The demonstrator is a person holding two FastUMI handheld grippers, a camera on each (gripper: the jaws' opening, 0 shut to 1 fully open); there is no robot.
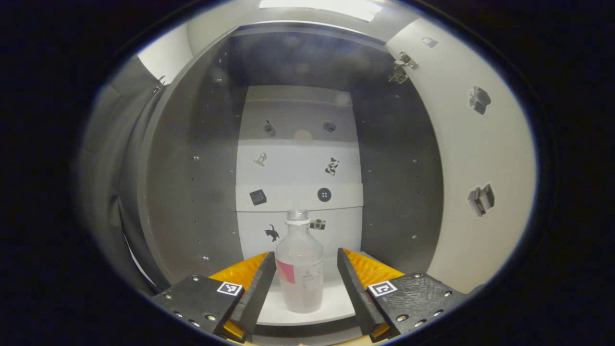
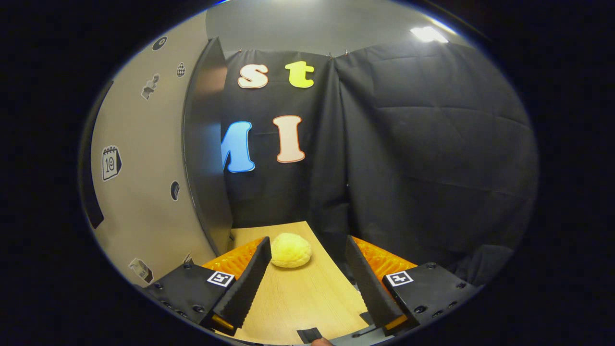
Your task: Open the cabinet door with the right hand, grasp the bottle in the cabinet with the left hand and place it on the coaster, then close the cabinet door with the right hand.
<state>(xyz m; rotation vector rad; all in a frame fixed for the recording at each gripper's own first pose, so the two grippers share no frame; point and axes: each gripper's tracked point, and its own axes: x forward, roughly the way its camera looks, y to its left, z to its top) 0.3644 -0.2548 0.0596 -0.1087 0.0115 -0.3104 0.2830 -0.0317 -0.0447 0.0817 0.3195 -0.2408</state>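
One bottle stands upright on the white floor of the cabinet, near the front edge, capless, with a pink label patch on its side. The left gripper has its two fingers spread, one on each side of the bottle – a gap shows on both sides and neither finger touches it. One door hangs swung out on the right in the left gripper view, two hinges at its top corner. Eight small stickers are on the back panels; three on the door's inner face. Dark side walls stand well clear of the bottle on both sides.

In the right gripper view, the right gripper is spread wide over a wooden table, holding nothing. One yellow bun lies just beyond its fingertips – apart from them, nearer the one on the left. The table's far edge meets the black cloth
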